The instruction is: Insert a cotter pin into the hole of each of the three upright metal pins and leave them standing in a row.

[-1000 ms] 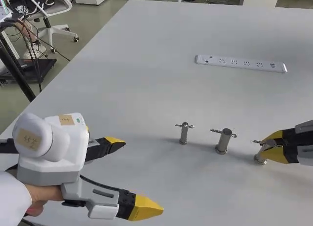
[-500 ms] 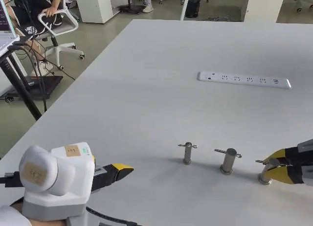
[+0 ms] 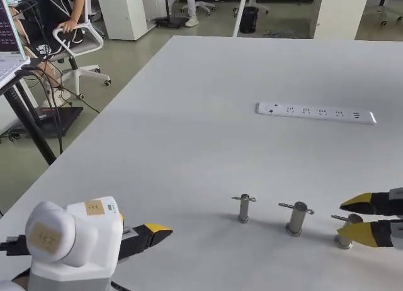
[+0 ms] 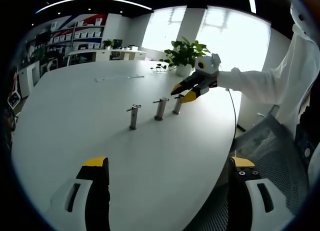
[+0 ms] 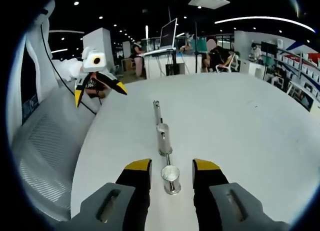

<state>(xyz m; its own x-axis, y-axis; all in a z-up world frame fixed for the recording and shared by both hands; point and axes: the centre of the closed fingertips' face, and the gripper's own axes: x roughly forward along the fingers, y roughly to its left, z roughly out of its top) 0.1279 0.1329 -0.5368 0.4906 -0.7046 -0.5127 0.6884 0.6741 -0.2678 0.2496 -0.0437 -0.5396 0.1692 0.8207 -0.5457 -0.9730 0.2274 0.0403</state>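
Yellow jaw tips of the right gripper point(image 3: 345, 216) stood apart on either side of the right-end pin point(image 3: 343, 239), unclenched and gripping nothing. In the head view the lower tip covered part of that pin's side, and the gripper's body ran off the frame's right edge. The right-end cotter pin point(image 3: 337, 218) showed as a short stub poking out to the left near the pin's top; the rest of it I could not make out. In the right gripper view the same pin stood between the 2 jaws with a gap on each side, its flat round top turned toward the camera. The left gripper point(image 4: 168, 163) was cut off at the bottom of the head view, with 1 jaw showing there. Its own view showed both jaws spread wide with nothing between them. The 3 metal pins were short silver cylinders, upright in a row on the pale grey table point(image 3: 189, 127) and apart from each other. The left pin point(image 3: 244, 210) carried the left cotter pin point(image 3: 243, 198) crosswise through its top, and the middle pin point(image 3: 296, 220) carried the middle cotter pin point(image 3: 291, 206) the same way. A white power strip point(image 3: 315, 112) lay well beyond the row.
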